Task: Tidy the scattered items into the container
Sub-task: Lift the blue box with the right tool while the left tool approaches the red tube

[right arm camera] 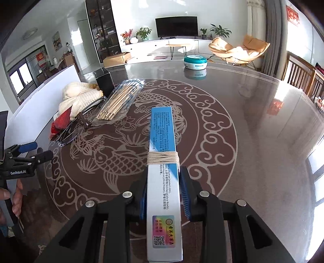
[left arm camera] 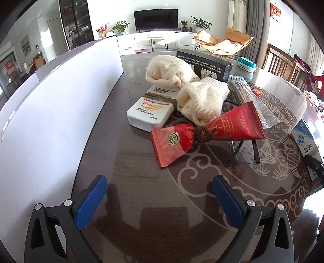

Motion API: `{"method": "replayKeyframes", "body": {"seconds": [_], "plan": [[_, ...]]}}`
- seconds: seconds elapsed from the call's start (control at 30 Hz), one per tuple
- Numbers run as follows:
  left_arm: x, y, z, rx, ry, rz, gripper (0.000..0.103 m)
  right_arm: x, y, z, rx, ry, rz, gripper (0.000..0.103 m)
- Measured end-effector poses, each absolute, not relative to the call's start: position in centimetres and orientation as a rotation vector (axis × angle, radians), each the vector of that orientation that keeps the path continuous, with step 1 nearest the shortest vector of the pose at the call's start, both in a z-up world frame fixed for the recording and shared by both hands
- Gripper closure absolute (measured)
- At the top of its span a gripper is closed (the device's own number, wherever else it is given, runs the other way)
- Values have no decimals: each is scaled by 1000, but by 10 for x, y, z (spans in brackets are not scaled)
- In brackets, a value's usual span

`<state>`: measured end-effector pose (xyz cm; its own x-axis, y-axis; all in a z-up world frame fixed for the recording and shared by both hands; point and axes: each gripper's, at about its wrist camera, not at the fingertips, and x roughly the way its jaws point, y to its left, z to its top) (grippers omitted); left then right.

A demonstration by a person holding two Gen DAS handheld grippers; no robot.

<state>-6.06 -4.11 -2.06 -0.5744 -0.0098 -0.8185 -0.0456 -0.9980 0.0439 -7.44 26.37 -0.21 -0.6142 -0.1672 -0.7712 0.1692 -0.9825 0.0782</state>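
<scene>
Scattered items lie heaped on the dark patterned table [right arm camera: 253,113] beside the white container [left arm camera: 50,105]: cream knitted cloths [left arm camera: 194,101], a red packet [left arm camera: 182,139], a bag of wooden sticks [right arm camera: 119,101]. The right gripper [right arm camera: 164,194] is clamped on a long blue-and-white box [right arm camera: 162,153]. The left gripper [left arm camera: 160,200] stands spread apart, empty.

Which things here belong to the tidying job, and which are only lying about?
For the job: blue box in the right hand-held gripper, red packet, cream cloths, skewer pack, sunscreen box, white container.

Only lying about: television, armchair.
</scene>
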Motion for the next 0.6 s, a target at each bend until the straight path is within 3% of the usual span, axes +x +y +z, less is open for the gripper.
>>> {"method": "replayKeyframes", "body": {"seconds": [0.1, 0.27, 0.5, 0.53, 0.57, 0.6], "plan": [[-72, -38, -21, -1409, 129, 2726, 0, -76, 262, -3, 1277, 38, -2672, 73], [-92, -26, -16, -1321, 344, 2739, 0, -76, 258, -5, 1280, 79, -2675, 70], [-101, -7, -17, -1279, 359, 2619, 0, -77, 255, -5, 1283, 101, -2680, 70], [-97, -6, -16, -1269, 341, 2609, 11, -77, 255, -5, 1283, 105, -2681, 70], [-94, -8, -15, -1264, 285, 2573, 33, -77, 256, -5, 1284, 109, -2681, 70], [-90, -10, -13, -1254, 214, 2539, 45, -77, 255, -5, 1283, 113, -2680, 69]]}}
